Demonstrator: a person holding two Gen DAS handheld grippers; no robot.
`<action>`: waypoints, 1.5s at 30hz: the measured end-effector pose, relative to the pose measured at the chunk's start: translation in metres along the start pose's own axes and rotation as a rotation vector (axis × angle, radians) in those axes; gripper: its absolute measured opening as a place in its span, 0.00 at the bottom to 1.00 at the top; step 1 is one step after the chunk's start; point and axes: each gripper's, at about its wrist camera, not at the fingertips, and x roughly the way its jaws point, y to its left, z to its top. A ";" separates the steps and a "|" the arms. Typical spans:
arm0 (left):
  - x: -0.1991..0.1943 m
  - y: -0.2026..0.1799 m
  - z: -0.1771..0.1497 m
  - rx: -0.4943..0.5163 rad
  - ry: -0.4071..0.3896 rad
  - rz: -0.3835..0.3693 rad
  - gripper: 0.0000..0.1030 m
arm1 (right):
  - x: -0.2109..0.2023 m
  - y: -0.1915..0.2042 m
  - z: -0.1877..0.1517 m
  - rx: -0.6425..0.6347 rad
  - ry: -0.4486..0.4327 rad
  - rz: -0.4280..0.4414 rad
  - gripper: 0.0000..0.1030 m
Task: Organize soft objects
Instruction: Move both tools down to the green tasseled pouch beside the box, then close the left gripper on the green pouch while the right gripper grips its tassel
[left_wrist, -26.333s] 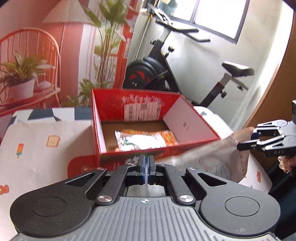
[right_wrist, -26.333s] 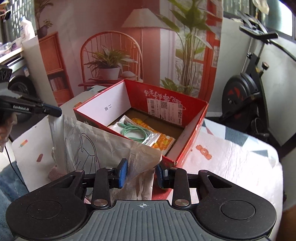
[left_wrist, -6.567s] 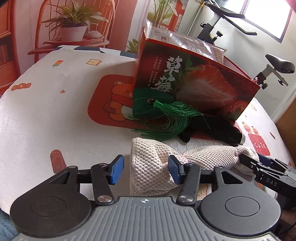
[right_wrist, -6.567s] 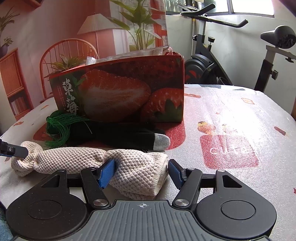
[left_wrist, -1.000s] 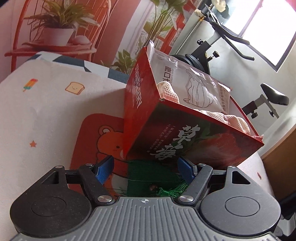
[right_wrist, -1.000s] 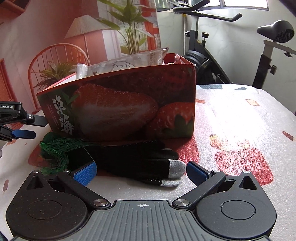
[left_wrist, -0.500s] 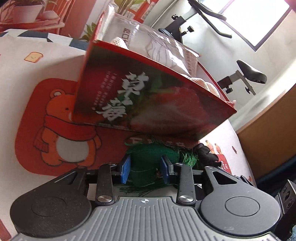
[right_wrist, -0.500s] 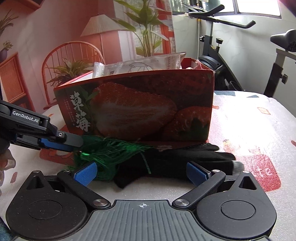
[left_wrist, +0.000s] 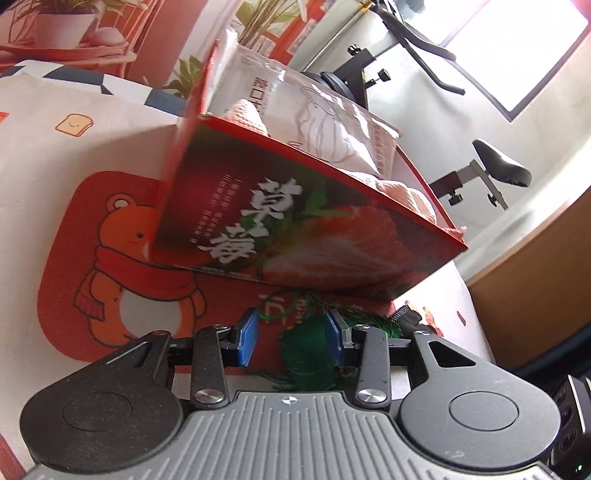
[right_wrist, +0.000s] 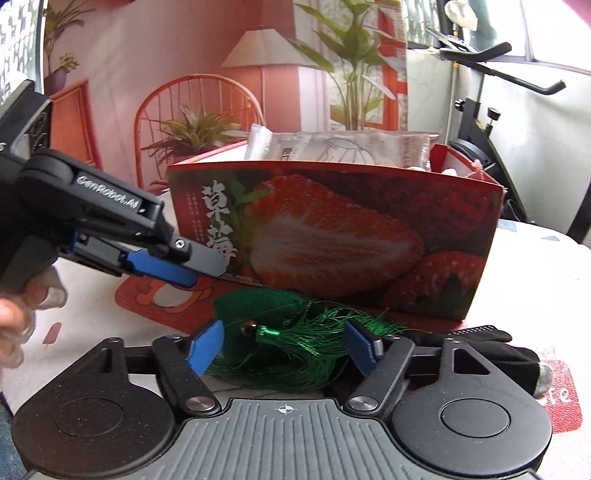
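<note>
Table with bear-print cloth (left_wrist: 55, 206), exercise bike behind. Left gripper (left_wrist: 291, 338): jaws opening again after squeeze half second ago, green tassel (left_wrist: 306, 350) against one pad only, not clamped. Right gripper (right_wrist: 284, 345): jaws closing around tassel strands, pads not yet pressing; a second ago they straddled black glove (right_wrist: 498, 350). Strawberry box (right_wrist: 332, 240) just behind, already stuffed. Tassel likely passes to right gripper, goes into box next.

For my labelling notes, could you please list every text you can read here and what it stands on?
"草莓": strawberry box front, large white characters.
"GenRobot.AI": left tongs arm.
"te": tablecloth patch, partly hidden.
Small print on the box and on the clear bag: too blurred.
</note>
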 end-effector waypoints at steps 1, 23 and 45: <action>0.001 0.002 0.002 -0.003 0.001 -0.001 0.40 | 0.001 0.001 0.000 -0.002 0.005 0.005 0.62; 0.010 -0.015 -0.024 0.034 0.018 -0.072 0.39 | 0.019 0.014 0.000 -0.048 0.042 0.037 0.52; -0.076 -0.060 -0.054 0.091 -0.155 -0.009 0.39 | -0.060 0.044 0.008 -0.141 -0.132 0.091 0.52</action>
